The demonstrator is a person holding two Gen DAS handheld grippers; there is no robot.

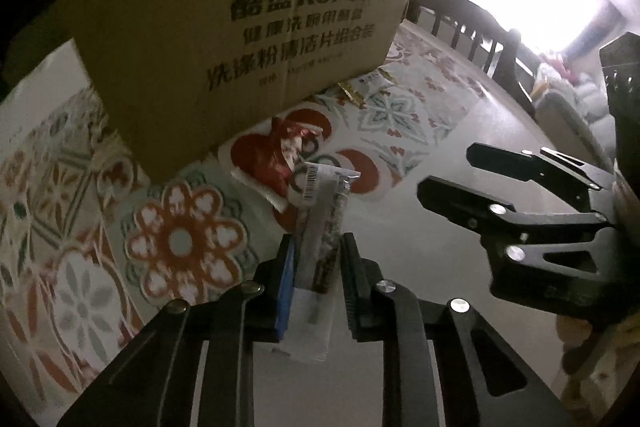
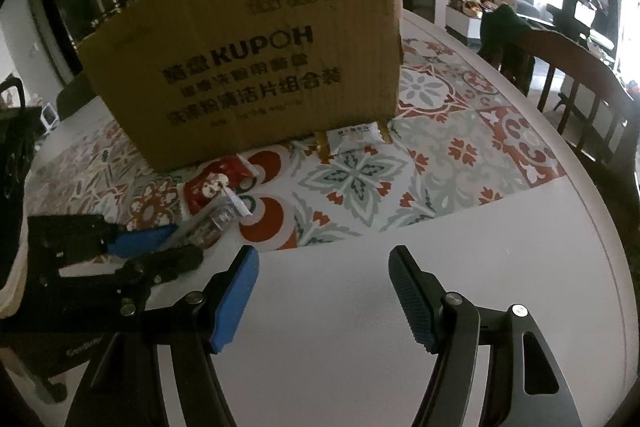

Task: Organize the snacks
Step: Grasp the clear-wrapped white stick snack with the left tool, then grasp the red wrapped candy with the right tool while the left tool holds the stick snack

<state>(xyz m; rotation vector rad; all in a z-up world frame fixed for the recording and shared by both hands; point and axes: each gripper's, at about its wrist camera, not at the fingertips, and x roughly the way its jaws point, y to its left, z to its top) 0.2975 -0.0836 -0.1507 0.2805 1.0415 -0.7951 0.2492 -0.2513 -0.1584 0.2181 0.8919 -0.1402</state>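
Note:
My left gripper [image 1: 318,247] is shut on a long clear snack packet [image 1: 325,223] with a barcode label at its far end; the packet sticks forward from between the pads. The right wrist view shows that same gripper [image 2: 180,245] and packet [image 2: 218,217] low at the left. Just beyond lies a red snack packet [image 1: 276,155] [image 2: 206,187] on the patterned mat. A white packet with gold edges [image 1: 370,87] [image 2: 352,139] rests against the corner of the cardboard box [image 1: 240,7] [image 2: 248,67]. My right gripper [image 2: 324,267] [image 1: 444,169] stands open over bare table, with nothing between its fingers.
The tall box stands at the back of a round white table [image 2: 440,267] covered partly by a floral mat [image 2: 440,131]. Dark wooden chairs [image 1: 476,23] [image 2: 580,83] stand beyond the table's right edge. A bright window lies further off.

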